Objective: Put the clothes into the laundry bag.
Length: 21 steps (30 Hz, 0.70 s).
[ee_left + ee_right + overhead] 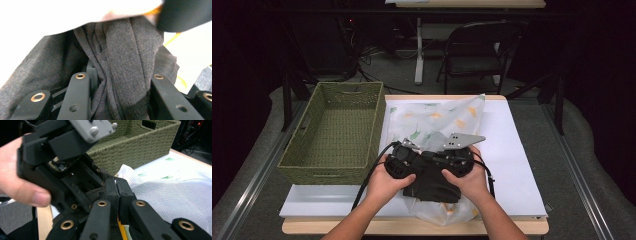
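Note:
A dark grey garment (pixel 434 187) lies bunched at the table's front on a white mesh bag (pixel 437 117) printed with leaves. Both hands hold their grippers close together over it. My left gripper (pixel 418 162) is shut on a thick fold of the garment (pixel 125 50), which fills the gap between its jaws (pixel 120 80). My right gripper (pixel 448 160) is beside it. In the right gripper view its jaws (pixel 116 192) are pressed together on a thin edge of the mesh bag (pixel 175 195), with yellow trim showing just below. The left gripper's housing (pixel 62 157) sits right against them.
A green woven basket (pixel 337 130) stands empty at the table's left, close to the left gripper, and appears behind it as a basket wall (pixel 140 147). The white table top (pixel 512 165) is bare on the right. A folding chair (pixel 477 50) stands beyond the far edge.

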Each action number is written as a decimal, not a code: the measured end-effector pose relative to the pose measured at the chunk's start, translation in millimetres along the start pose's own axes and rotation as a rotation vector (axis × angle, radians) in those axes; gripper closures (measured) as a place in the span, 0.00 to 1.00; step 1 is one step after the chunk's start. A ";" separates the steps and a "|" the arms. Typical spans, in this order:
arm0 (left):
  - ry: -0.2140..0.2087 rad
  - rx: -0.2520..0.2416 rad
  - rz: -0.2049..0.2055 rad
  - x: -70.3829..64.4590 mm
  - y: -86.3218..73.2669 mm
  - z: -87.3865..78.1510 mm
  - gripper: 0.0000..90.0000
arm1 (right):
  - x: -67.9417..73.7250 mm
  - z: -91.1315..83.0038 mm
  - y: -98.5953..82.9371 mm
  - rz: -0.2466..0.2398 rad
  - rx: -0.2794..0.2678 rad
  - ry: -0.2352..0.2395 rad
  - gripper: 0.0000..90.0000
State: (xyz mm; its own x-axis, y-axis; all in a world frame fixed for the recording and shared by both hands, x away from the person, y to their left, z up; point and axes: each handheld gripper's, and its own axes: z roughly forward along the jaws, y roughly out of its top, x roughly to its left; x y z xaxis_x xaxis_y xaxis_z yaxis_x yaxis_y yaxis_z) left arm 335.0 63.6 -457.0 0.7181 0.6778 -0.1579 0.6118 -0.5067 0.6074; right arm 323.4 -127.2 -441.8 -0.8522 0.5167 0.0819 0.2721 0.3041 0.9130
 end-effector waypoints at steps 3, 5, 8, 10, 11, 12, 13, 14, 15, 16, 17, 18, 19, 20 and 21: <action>0.024 -0.008 -0.014 1.8 2.6 2.6 0.75 | 0.8 -3.6 2.4 0.002 -0.013 0.002 0.99; 0.028 -0.006 -0.015 2.6 2.6 4.9 0.74 | 0.4 -3.9 2.3 0.004 -0.011 -0.001 0.99; 0.030 -0.001 -0.039 8.2 -0.2 17.8 0.73 | -0.8 -1.7 -0.3 0.004 0.006 -0.006 0.99; 0.036 -0.003 -0.043 11.4 -2.7 23.3 0.72 | -2.0 0.8 -3.0 0.005 0.022 -0.014 0.99; 0.035 -0.001 -0.044 13.1 -3.8 24.9 0.71 | -2.3 1.5 -3.8 0.006 0.027 -0.018 0.99; 0.031 -0.002 -0.045 14.6 -4.3 25.4 0.70 | -2.5 2.0 -4.7 0.007 0.034 -0.020 0.99; 0.026 -0.008 -0.051 15.4 -4.6 25.6 0.68 | -3.2 2.8 -5.6 0.005 0.035 -0.020 0.99; 0.022 -0.006 -0.049 15.7 -4.7 25.8 0.66 | -3.8 3.3 -6.2 0.007 0.037 -0.019 0.99; 0.024 0.004 -0.036 16.1 -4.6 25.7 0.64 | -4.4 3.5 -6.7 0.010 0.037 -0.019 0.99; 0.026 0.006 -0.034 15.7 -5.0 25.8 0.61 | -4.7 3.8 -7.1 0.012 0.039 -0.020 0.99; 0.031 0.014 -0.020 16.2 -5.4 25.0 0.60 | -5.4 3.9 -7.5 0.008 0.042 -0.022 0.99; 0.033 0.015 -0.015 16.3 -5.8 24.6 0.59 | -5.5 4.0 -7.9 0.009 0.044 -0.026 0.99; 0.028 0.018 -0.013 16.6 -6.2 24.3 0.58 | -5.9 4.0 -8.4 0.007 0.046 -0.030 0.99; 0.024 0.019 -0.020 16.3 -6.6 24.1 0.58 | -6.0 4.0 -9.0 0.008 0.049 -0.034 0.99; 0.028 0.021 -0.018 16.3 -6.8 23.2 0.57 | -6.7 3.9 -9.6 0.008 0.050 -0.034 0.99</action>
State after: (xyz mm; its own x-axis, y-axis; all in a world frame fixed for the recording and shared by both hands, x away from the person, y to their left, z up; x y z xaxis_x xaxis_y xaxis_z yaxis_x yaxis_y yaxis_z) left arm 350.3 65.8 -481.8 0.6976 0.7012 -0.1471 0.6317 -0.5052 0.5879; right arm 328.2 -130.5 -452.7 -0.8346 0.5457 0.0751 0.3017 0.3389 0.8911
